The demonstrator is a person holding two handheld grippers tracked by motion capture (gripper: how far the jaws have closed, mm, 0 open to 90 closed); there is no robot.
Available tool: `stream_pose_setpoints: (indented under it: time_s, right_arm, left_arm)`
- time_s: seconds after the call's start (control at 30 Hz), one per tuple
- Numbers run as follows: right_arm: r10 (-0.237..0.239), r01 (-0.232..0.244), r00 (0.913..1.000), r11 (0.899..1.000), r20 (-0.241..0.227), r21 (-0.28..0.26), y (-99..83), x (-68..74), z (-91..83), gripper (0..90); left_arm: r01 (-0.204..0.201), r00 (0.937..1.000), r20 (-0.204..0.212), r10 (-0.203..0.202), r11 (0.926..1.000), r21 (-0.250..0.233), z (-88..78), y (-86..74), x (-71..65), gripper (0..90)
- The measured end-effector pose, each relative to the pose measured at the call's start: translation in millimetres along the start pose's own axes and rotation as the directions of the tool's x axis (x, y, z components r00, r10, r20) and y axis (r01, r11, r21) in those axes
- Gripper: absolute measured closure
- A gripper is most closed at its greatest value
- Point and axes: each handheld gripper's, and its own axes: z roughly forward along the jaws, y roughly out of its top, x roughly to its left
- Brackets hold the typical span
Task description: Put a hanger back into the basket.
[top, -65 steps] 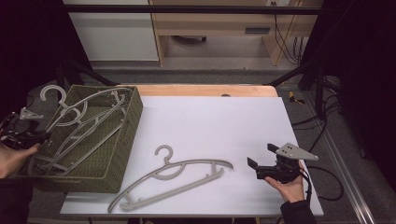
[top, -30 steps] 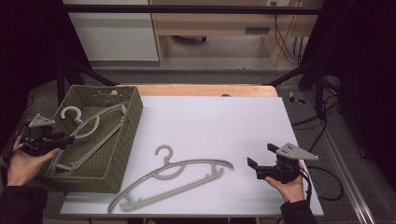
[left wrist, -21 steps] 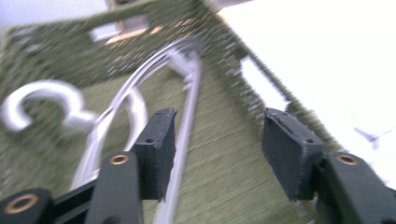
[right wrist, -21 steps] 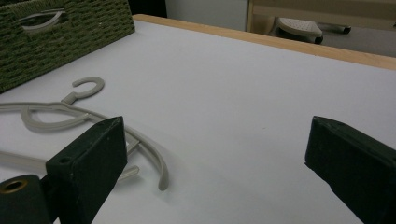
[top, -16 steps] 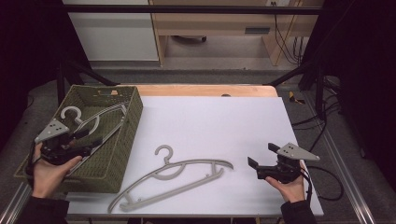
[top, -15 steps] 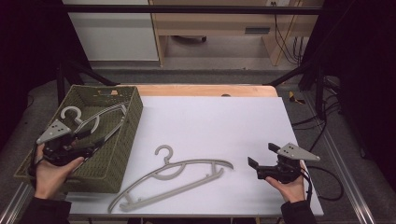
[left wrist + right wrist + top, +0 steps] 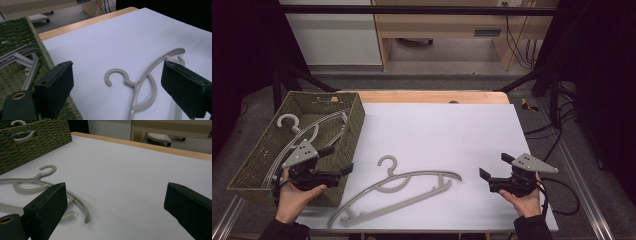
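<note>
centre and upper right of the high view: bare white sheet (image 7: pixel 452 130), open passage | lower centre: hanger (image 7: pixel 397 192) lies flat across the way | left: basket (image 7: pixel 354 117) wall stands as a barrier, hangers (image 7: pixel 312 132) heaped inside | lower right corner: sheet bare beside the right gripper (image 7: pixel 494 172)

We see a matt grey plastic hanger (image 7: pixel 397 192) lying smooth on the matt white tabletop (image 7: pixel 452 135), whose far edge is bare wood. By our left gripper (image 7: pixel 343 161) stands a coarse, olive-green woven basket (image 7: pixel 354 117); both grippers' jaws look matt black.
</note>
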Motion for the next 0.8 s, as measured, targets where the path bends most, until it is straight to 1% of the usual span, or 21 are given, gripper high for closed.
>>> stream_pose_setpoints:
  time_s: [0.17,0.3,0.43,0.53,0.63,0.73,0.8]
  right_arm:
    - [0.001,-0.001,1.0000,1.000,-0.001,0.002,-0.3,0.5,-0.1,5.2]
    - [0.002,-0.002,1.0000,1.000,0.001,0.002,-0.5,0.4,-0.5,5.3]
    - [-0.001,0.001,1.0000,1.000,-0.001,0.002,-0.7,1.1,-1.1,5.2]
    - [-0.001,0.001,1.0000,1.000,-0.003,0.001,-0.7,1.4,-1.2,5.2]
    - [-0.002,0.002,1.0000,1.000,-0.004,0.001,-0.6,1.5,-1.6,5.1]
    - [-0.008,0.008,0.9999,1.000,-0.010,-0.001,-0.4,1.5,-2.8,5.1]
    - [-0.006,0.006,1.0000,1.000,-0.008,-0.003,-0.1,2.0,-3.1,5.1]
  left_arm:
    - [-0.031,0.9991,0.029,0.031,0.9992,0.023,9.0,0.0,-13.0,10.7]
    - [-0.062,0.9972,0.044,0.060,0.9970,0.046,14.1,-2.0,-19.5,13.2]
    - [-0.062,0.9965,0.061,0.058,0.9954,0.073,19.8,-5.1,-21.2,14.8]
    - [-0.070,0.9954,0.073,0.063,0.9931,0.095,26.2,-8.0,-24.7,15.9]
    - [-0.084,0.9936,0.085,0.074,0.9890,0.122,33.7,-10.9,-30.1,16.9]
    - [-0.109,0.9914,0.089,0.096,0.9822,0.153,40.4,-13.8,-36.9,17.7]
    - [-0.110,0.9908,0.097,0.094,0.9782,0.176,44.7,-16.1,-40.3,18.6]
